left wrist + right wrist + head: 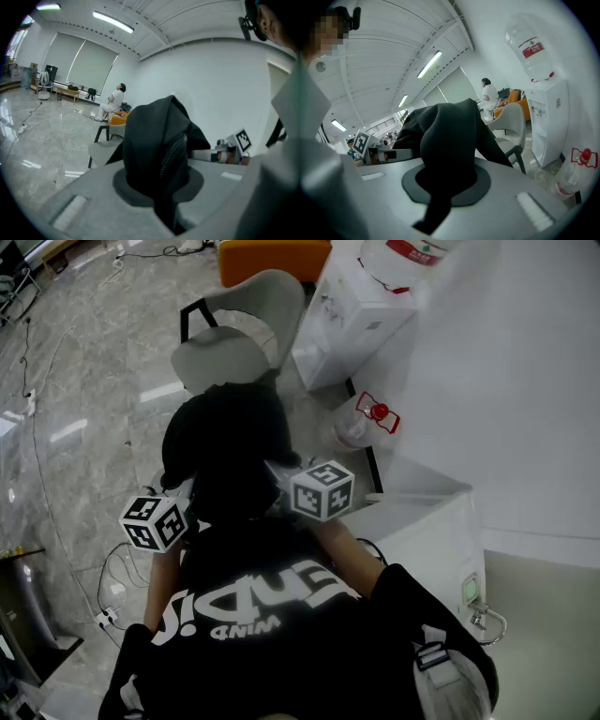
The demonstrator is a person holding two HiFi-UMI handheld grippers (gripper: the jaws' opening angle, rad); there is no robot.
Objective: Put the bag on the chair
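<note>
Bag [225,446] pinched in closed left tongs [159,187] and right tongs [445,183].

You have the bag [225,451] between your left gripper [187,501] and right gripper [281,474], just before the chair [246,334]. The water dispenser [354,320] stands right of that chair.

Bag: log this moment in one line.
left gripper shut on bag | right gripper shut on bag | bag before chair, not yet on it
</note>
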